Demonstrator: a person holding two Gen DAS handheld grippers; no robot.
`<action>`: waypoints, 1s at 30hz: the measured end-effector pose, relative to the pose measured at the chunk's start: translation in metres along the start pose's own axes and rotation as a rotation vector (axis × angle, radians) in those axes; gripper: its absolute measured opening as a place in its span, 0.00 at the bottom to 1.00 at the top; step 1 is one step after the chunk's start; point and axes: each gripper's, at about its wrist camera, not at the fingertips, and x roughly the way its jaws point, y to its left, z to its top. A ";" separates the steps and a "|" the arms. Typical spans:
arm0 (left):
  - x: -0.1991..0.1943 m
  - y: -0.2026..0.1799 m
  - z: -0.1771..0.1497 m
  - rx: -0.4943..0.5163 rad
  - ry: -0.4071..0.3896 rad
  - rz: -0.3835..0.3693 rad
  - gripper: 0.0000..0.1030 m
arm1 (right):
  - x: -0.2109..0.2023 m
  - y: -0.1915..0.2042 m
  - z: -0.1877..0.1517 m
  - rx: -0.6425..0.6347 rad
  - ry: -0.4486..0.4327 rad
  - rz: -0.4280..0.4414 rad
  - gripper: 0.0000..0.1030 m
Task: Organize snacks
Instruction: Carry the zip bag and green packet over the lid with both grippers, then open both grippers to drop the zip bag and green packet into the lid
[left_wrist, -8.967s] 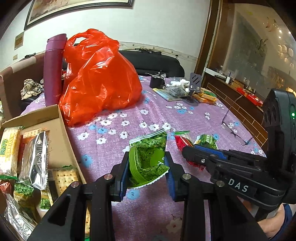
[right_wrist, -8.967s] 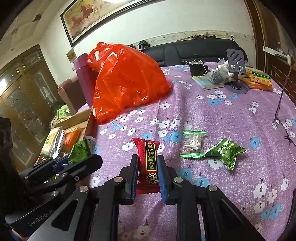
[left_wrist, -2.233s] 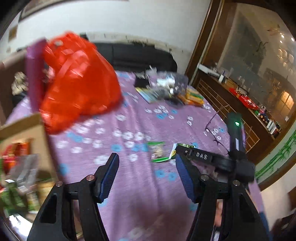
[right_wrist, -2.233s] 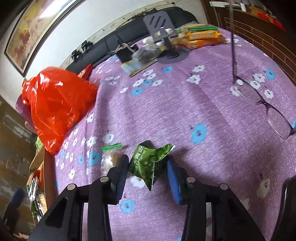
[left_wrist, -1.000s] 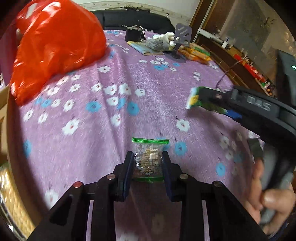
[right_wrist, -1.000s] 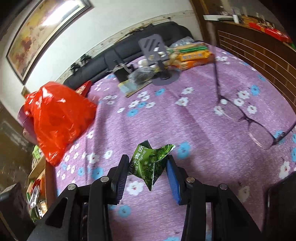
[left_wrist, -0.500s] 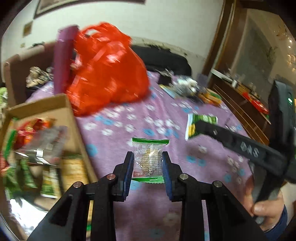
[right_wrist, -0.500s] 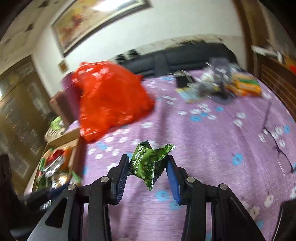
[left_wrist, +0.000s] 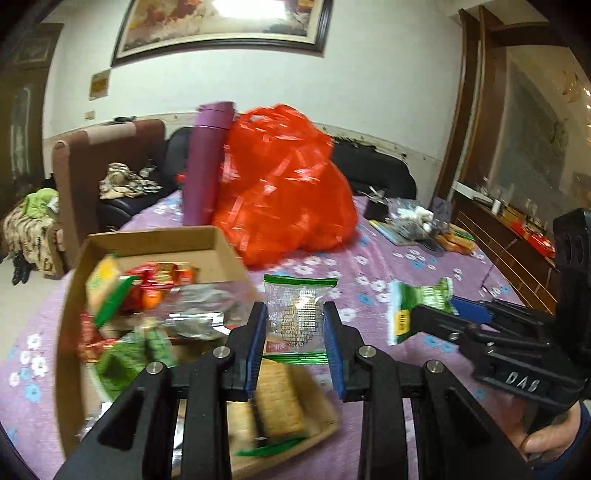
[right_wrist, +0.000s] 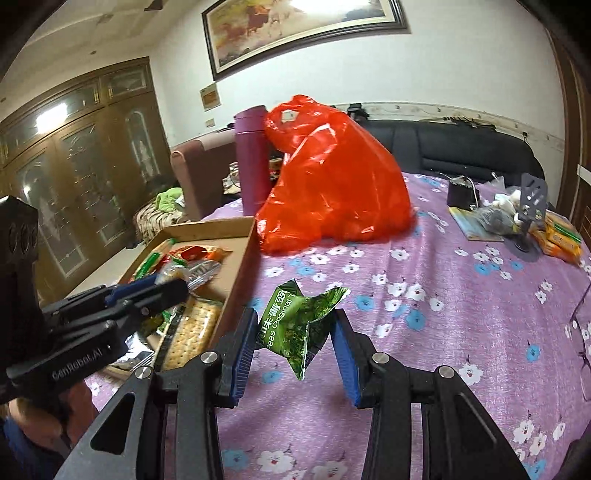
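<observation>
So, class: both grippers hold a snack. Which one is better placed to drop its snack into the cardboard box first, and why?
Left. The left gripper holds its clear packet over the cardboard box; the right gripper holds its green packet above the tablecloth beside it.

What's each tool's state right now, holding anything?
Left tool: closed on the clear green-edged snack packet, above the cardboard box.
Right tool: closed on the green pea snack packet.
</observation>
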 end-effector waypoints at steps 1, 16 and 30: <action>-0.003 0.008 -0.001 -0.012 -0.004 0.014 0.28 | 0.000 0.002 0.000 -0.004 0.002 0.008 0.43; -0.031 0.094 -0.024 -0.128 -0.023 0.149 0.29 | 0.039 0.094 0.005 -0.025 0.135 0.192 0.44; -0.014 0.111 -0.026 -0.221 0.026 0.088 0.29 | 0.092 0.123 -0.007 -0.095 0.143 0.161 0.44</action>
